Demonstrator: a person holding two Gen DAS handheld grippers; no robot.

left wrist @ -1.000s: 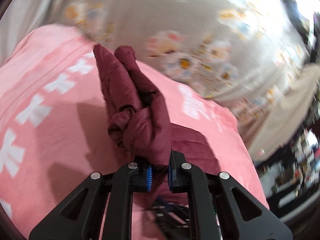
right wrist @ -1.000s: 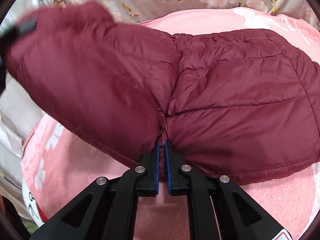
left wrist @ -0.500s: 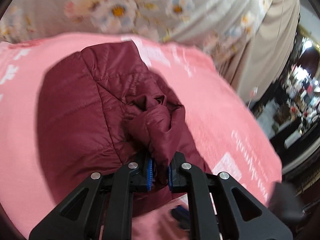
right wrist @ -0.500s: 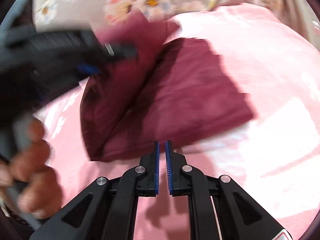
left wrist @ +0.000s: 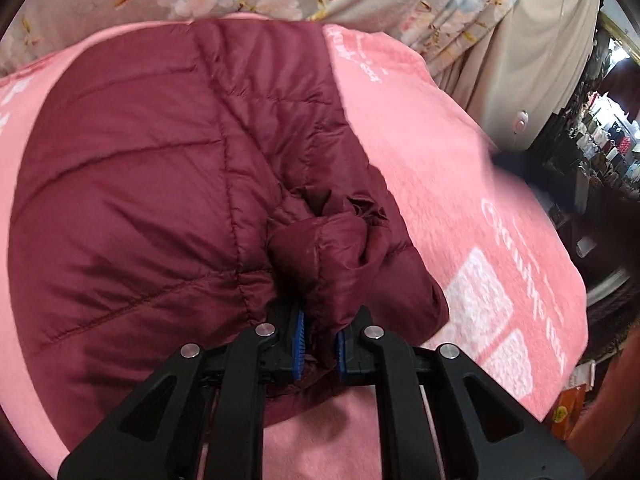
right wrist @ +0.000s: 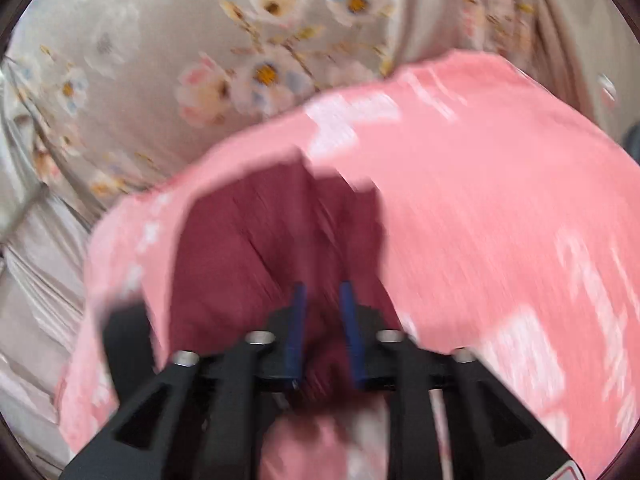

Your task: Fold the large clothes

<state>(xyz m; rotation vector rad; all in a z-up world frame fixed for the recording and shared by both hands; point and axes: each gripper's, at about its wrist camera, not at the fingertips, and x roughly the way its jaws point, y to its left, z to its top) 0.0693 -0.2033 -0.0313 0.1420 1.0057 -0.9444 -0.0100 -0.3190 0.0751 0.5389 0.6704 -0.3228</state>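
A maroon quilted jacket lies folded on a pink blanket. My left gripper is shut on a bunched fold of its sleeve, held low against the jacket's body. The right wrist view is blurred by motion. There my right gripper hovers above the jacket, its jaws opening. The blue pads stand apart with no cloth pinched between them, and the maroon fabric shows beyond the gap.
The pink blanket with white printing covers the surface. Grey floral fabric hangs behind it. A beige drape and cluttered dark shelves stand to the right. An orange box sits below the blanket's right edge.
My left gripper swung the sleeve over and down onto the jacket's body. My right gripper let go of the jacket's edge, rose away from it, and its jaws parted.
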